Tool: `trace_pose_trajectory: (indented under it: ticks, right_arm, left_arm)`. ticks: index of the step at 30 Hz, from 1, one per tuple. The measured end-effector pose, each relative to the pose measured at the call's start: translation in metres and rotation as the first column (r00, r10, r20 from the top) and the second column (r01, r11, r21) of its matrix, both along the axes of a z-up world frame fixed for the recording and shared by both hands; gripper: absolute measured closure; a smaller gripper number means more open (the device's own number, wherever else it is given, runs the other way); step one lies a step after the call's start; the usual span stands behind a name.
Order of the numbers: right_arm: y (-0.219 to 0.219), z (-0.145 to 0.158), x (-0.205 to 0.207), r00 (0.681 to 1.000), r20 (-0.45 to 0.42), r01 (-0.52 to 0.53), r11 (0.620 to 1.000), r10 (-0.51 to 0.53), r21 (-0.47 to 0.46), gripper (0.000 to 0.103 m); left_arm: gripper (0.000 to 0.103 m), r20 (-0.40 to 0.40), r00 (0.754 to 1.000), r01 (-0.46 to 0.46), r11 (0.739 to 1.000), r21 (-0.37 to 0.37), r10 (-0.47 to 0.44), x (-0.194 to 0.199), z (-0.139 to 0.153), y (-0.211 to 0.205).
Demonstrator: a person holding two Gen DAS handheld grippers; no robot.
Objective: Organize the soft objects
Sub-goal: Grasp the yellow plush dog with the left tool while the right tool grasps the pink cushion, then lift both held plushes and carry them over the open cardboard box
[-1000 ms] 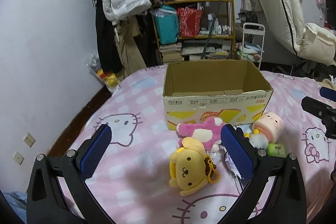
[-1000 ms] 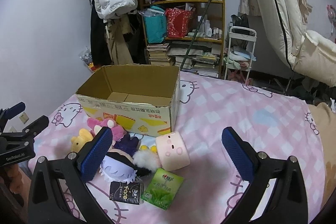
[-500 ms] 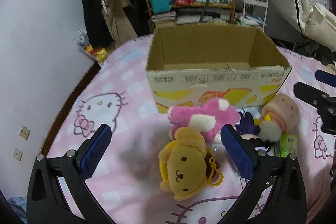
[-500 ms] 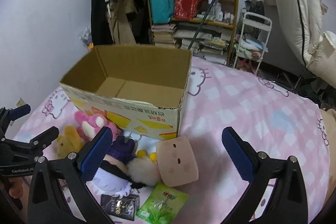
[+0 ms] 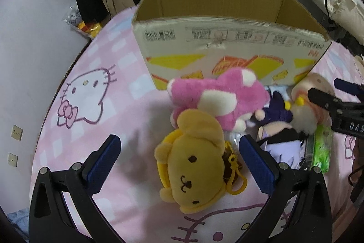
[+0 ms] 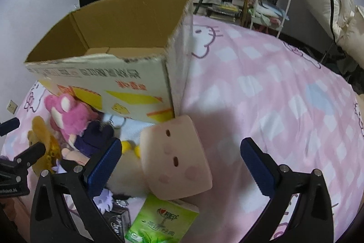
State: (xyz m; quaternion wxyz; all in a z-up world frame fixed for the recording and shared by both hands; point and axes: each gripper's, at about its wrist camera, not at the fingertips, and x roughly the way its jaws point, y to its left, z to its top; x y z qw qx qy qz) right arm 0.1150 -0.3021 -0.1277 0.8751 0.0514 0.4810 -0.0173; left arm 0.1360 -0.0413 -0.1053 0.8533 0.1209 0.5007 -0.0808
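A: What sits nearest the left gripper (image 5: 179, 158)?

B: The yellow dog plush (image 5: 193, 165), lying between its wide-spread, empty fingers. I think that spread is meant to straddle the soft head.

A: And past it?

B: The pink plush (image 5: 218, 99) touches the dog's far side; beyond stands the open cardboard box (image 5: 227, 42), apparently empty, probably where the toys go.

A: The right gripper (image 6: 180, 157)?

B: Equally wide, gripping nothing. The pink cube plush (image 6: 175, 158) lies between its fingers on the bedspread (image 6: 284, 88), over a green tissue pack (image 6: 163, 222); the box corner is just behind.
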Motion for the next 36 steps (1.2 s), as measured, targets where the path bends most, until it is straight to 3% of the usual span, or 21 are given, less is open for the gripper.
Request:
trace_pose_trajectory:
  ticks: [7,12,14,16,18,21,28,36]
  right_arm:
    - [-0.005,-0.006,0.000,1.000,-0.018,0.005,0.999,-0.005,0.044,0.000]
    - [-0.010,-0.010,0.002,0.999,-0.037,0.024,0.996,-0.021,0.082,0.016]
    - [-0.012,-0.011,0.002,0.999,-0.040,0.020,0.994,-0.016,0.103,0.027]
    - [-0.012,-0.013,0.003,0.999,-0.044,0.010,0.992,-0.005,0.127,0.036]
    - [-0.009,-0.011,0.001,0.999,-0.042,-0.004,0.992,0.010,0.127,0.041]
    - [-0.004,-0.009,-0.001,0.999,-0.035,-0.021,0.995,0.024,0.095,0.041]
    - [-0.011,-0.008,-0.007,1.000,-0.028,0.004,0.989,0.001,0.149,0.050]
    - [-0.011,0.007,-0.024,0.999,0.037,0.028,0.992,-0.033,0.126,0.055]
  left_arm:
    - [0.001,-0.069,0.998,-0.011,1.000,0.010,0.011,0.001,-0.019,-0.002]
    - [0.001,-0.082,0.997,-0.003,1.000,0.006,0.003,0.000,-0.025,-0.002]
    - [0.006,-0.090,0.996,-0.007,1.000,-0.013,0.006,0.001,-0.028,0.001]
    - [0.023,-0.103,0.995,-0.001,0.999,-0.033,-0.002,0.002,-0.030,0.003]
    - [0.032,-0.117,0.993,0.009,0.999,-0.047,-0.015,0.001,-0.032,0.003]
    - [0.043,-0.086,0.996,0.026,0.999,-0.041,-0.029,-0.003,-0.027,0.001]
    - [0.047,-0.050,0.997,0.063,0.998,-0.009,-0.064,-0.016,-0.022,-0.012]
    - [0.047,0.007,1.000,0.007,1.000,-0.008,-0.007,-0.027,-0.004,-0.001]
